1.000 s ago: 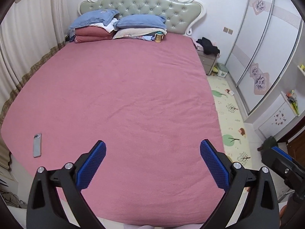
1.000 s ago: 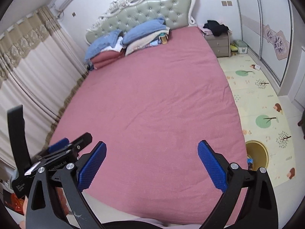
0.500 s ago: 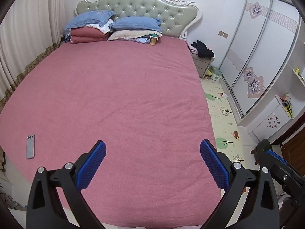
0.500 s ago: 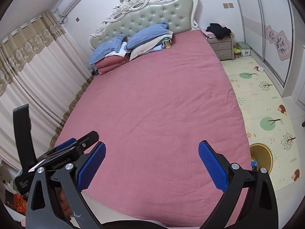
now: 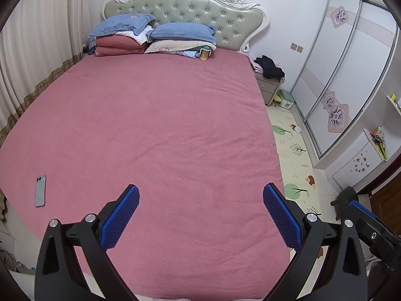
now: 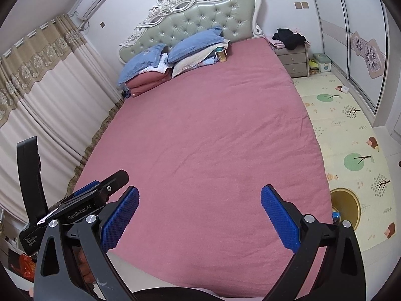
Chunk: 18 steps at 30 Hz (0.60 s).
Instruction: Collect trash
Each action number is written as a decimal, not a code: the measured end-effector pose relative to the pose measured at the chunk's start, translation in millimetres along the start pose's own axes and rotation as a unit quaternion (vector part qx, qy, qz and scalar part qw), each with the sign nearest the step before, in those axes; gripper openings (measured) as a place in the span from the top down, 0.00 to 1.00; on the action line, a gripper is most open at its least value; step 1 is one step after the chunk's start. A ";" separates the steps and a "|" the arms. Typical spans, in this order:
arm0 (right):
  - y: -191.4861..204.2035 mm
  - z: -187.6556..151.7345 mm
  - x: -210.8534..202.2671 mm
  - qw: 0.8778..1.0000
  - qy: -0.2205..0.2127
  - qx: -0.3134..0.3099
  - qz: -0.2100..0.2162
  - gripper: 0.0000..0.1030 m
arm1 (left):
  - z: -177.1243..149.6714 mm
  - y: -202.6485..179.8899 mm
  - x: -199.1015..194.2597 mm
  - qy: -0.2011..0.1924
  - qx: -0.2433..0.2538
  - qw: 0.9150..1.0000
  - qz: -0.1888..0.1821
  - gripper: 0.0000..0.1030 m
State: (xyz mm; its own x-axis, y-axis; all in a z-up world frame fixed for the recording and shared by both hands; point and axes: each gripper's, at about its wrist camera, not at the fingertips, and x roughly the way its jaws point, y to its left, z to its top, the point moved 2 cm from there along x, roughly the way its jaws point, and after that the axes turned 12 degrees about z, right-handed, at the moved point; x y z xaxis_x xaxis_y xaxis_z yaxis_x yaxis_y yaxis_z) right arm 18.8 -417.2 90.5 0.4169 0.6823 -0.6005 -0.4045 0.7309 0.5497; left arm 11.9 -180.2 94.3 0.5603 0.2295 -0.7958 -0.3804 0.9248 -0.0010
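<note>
Left wrist view shows my bed (image 5: 155, 130) bare but for a phone (image 5: 40, 191) left of my left claw (image 5: 200, 215), spread and empty. My right claw (image 6: 199, 217) gapes too; the bin (image 6: 347, 207) sits right of it, nearer that hand. Trash: maybe the scrap (image 6: 336, 215) touching the bin, half hidden.
</note>
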 end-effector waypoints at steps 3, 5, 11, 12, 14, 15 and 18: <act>1.4 -0.6 -1.2 1.000 0.000 0.000 0.001 0.09 | 1.7 -0.7 0.9 0.002 0.004 1.000 -0.007 0.04; 0.4 -0.1 -1.3 1.000 0.000 0.003 0.002 0.09 | 1.0 -2.0 1.3 0.003 0.008 1.000 -0.006 0.04; -0.5 0.1 -0.8 1.000 0.006 0.006 0.003 0.09 | 0.8 -4.3 -0.7 -0.004 0.012 1.000 -0.006 0.04; -0.7 0.6 -0.4 1.000 0.007 0.006 0.004 0.09 | 0.6 -4.5 -1.1 -0.005 0.012 1.000 -0.007 0.04; 0.0 0.3 -0.1 1.000 0.008 0.005 0.004 0.09 | 0.1 -5.8 -1.4 -0.006 0.015 1.000 -0.006 0.04; -0.1 0.3 0.1 1.000 0.008 0.006 0.004 0.09 | -1.1 -5.7 -1.5 -0.007 0.015 1.000 -0.007 0.04; -0.5 0.4 0.5 1.000 0.008 0.009 0.003 0.09 | -1.5 -5.7 -3.3 -0.012 0.017 1.000 -0.011 0.04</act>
State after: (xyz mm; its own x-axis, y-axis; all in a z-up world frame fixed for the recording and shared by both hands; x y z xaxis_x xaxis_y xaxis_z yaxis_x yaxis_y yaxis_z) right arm 19.5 -417.2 90.1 0.4018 0.6863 -0.6062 -0.3926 0.7272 0.5630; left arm 11.2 -186.7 96.0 0.5861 0.2164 -0.7808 -0.3433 0.9392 0.0026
